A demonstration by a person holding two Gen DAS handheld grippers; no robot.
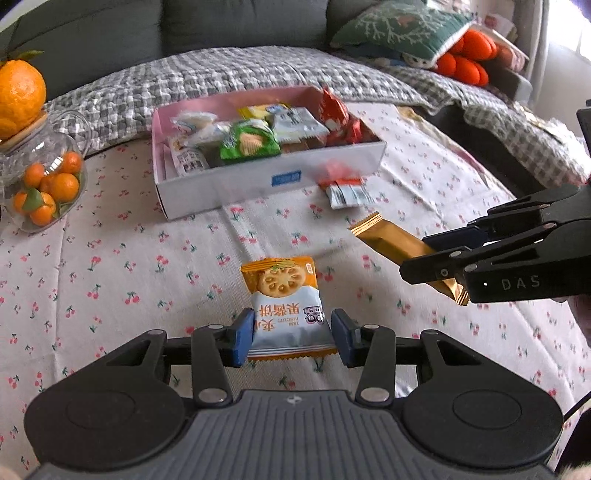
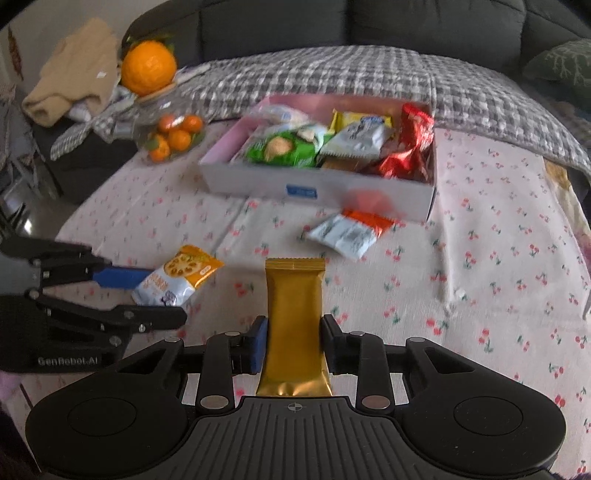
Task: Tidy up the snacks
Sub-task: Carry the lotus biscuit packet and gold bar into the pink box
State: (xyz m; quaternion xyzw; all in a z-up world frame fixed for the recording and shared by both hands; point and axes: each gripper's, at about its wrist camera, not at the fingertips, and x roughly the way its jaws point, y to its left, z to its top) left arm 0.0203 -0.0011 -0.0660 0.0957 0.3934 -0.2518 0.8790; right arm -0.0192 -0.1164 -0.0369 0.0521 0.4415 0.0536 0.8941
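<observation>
While both grippers are loaded, the box (image 1: pixel 236 192) sits straight ahead on the tabletop (image 1: pixel 110 266), already crowded with packets. Left gripper (image 1: pixel 291 334) is narrowed onto the jam biscuit pack (image 1: pixel 282 295), pads pressing its lower half, pack pointing toward the box. Right gripper (image 2: pixel 293 345) is clamped on the gold bar (image 2: pixel 294 314), held lengthwise, free end forward.

Around:
- Orange-white sachet (image 2: pixel 347 230) lies on the cloth just in front of the box's right front corner, nearest loose item to both held snacks. A red blur at the box front above it; can't tell what it is.
- Green pack (image 1: pixel 249 142) in the middle of the box, red wrappers (image 1: pixel 338 118) stacked at the right end and rising above the rim.
- Glass jar (image 1: pixel 44 177) of small oranges on the left of the box, big orange (image 1: pixel 20 96) on its lid.
- Sofa with checked blanket (image 1: pixel 207 70) directly behind the box; green cushion (image 1: pixel 399 26) far right.

Clearance:
- In the left view the right gripper comes in from the right, gold bar tip near the biscuit pack but apart.
- Open cloth between the grippers and the box front, also left of the biscuit pack.
- Tabletop's right edge drops off just past the sachet side.
</observation>
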